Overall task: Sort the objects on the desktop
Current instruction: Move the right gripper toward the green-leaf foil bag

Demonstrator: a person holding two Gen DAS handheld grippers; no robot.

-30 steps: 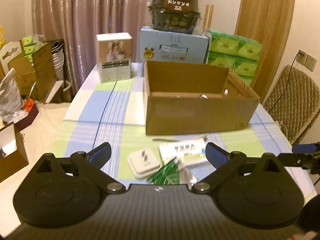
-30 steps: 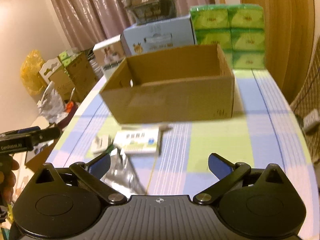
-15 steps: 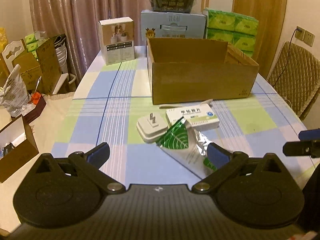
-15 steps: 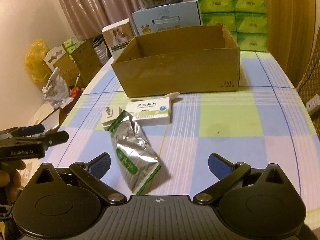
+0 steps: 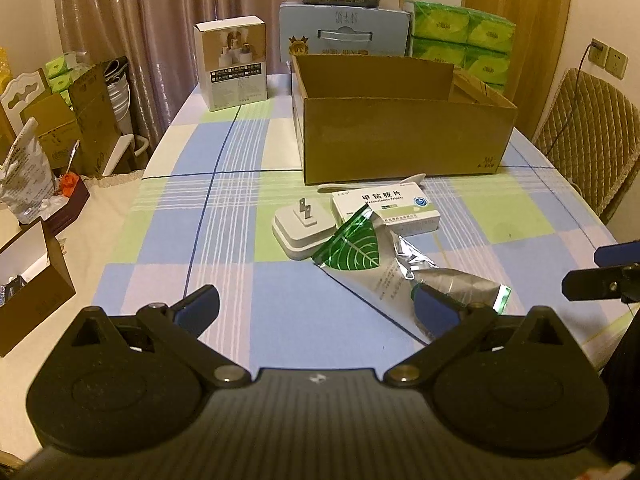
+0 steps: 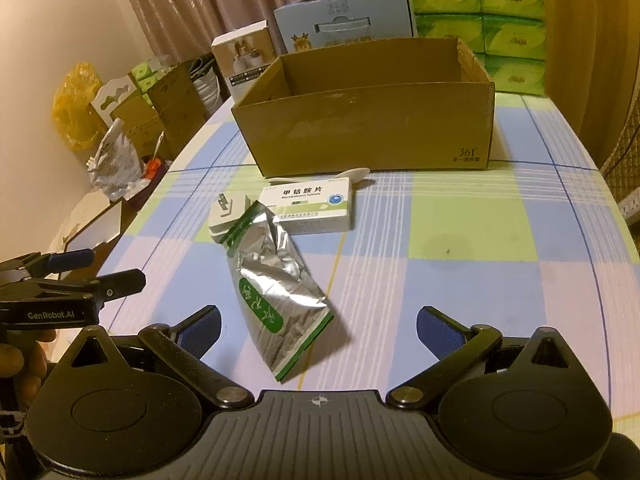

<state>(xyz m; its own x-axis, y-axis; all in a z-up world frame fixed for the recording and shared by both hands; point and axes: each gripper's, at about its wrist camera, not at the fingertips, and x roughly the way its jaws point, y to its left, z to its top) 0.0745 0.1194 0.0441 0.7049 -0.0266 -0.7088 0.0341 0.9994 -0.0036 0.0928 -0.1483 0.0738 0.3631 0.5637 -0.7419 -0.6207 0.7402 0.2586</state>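
A silver and green foil pouch (image 5: 384, 264) (image 6: 276, 280) lies on the checked tablecloth. Behind it lie a white plug adapter (image 5: 302, 230) (image 6: 226, 212), a white medicine box (image 5: 384, 208) (image 6: 310, 206) and a white plastic spoon (image 5: 412, 179) (image 6: 352, 174). An open cardboard box (image 5: 400, 140) (image 6: 368, 128) stands behind them. My left gripper (image 5: 316, 304) is open and empty, near the table's front edge, left of the pouch. My right gripper (image 6: 318, 320) is open and empty, with the pouch's near end between its fingers' line of sight. Each gripper shows at the edge of the other's view.
At the back stand a white product box (image 5: 234, 66), a light blue carton (image 5: 344, 32) with a dark container on top, and green tissue packs (image 5: 462, 38). A quilted chair (image 5: 588, 140) is at the right. Cardboard boxes and bags (image 5: 60, 120) stand left of the table.
Both grippers have pulled back and lowered from near the cardboard box toward the table's front. The loose objects now lie farther ahead. Both stay open.
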